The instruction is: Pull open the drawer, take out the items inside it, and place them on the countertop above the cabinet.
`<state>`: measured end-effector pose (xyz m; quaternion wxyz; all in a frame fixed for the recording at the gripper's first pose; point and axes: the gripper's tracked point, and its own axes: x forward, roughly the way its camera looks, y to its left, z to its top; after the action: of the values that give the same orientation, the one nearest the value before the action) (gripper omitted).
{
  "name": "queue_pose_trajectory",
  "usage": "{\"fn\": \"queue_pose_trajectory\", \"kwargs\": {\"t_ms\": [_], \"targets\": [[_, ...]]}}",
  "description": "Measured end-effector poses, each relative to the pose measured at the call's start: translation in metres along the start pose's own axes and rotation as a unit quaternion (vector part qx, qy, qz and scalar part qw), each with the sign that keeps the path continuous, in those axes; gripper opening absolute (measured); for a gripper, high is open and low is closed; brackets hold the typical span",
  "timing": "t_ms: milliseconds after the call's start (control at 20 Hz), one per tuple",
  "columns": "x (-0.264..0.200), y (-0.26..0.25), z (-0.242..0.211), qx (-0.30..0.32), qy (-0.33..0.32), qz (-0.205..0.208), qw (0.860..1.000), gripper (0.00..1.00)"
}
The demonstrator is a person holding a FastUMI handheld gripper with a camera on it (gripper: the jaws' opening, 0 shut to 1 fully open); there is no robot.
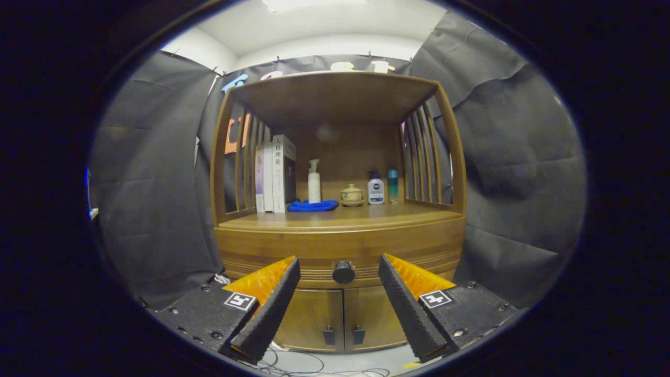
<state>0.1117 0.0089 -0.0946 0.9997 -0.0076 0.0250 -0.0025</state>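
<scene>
Gripper (339, 267) spread wide, holding nothing; ribbed black pads, orange backing. Round dark knob (343, 272) between the fingertips, beyond them. Closed wooden drawer (314, 251): contents hidden.

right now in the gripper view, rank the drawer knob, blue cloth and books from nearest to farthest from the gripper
The open gripper points at the cabinet.
1. Drawer knob, just ahead, centred between the fingers.
2. Blue cloth, on the countertop above, left of centre.
3. Books, upright behind the cloth's left end; close to the cloth's depth.
</scene>
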Motion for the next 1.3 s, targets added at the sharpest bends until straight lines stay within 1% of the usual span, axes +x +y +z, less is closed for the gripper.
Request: {"fn": "queue_pose_trajectory", "kwargs": {"t_ms": [150, 300, 400, 500, 550, 650, 700, 800, 900, 1000, 1100, 1300], "targets": [[0.036, -0.003, -0.023, 0.007, 0.017, -0.01, 1.0, 0.99], [0.061, -0.007, -0.04, -0.005, 0.031, -0.021, 0.999, 0.99], [0.085, -0.004, -0.046, -0.013, 0.039, -0.02, 0.999, 0.98], [0.104, -0.003, -0.048, -0.022, 0.037, -0.018, 0.999, 0.91], [0.109, -0.002, -0.049, -0.025, 0.038, -0.018, 0.999, 0.86], [0.115, -0.003, -0.05, -0.03, 0.042, -0.021, 0.998, 0.8], [0.118, -0.006, -0.049, -0.034, 0.041, -0.027, 0.998, 0.79], [0.123, -0.012, -0.051, -0.032, 0.047, -0.033, 0.998, 0.7], [0.126, -0.013, -0.055, -0.019, 0.059, -0.031, 0.998, 0.61], [0.125, -0.014, -0.058, -0.005, 0.061, -0.024, 0.998, 0.58], [0.126, -0.014, -0.06, -0.007, 0.062, -0.023, 0.998, 0.54], [0.125, -0.015, -0.06, -0.013, 0.062, -0.021, 0.998, 0.52]]}}
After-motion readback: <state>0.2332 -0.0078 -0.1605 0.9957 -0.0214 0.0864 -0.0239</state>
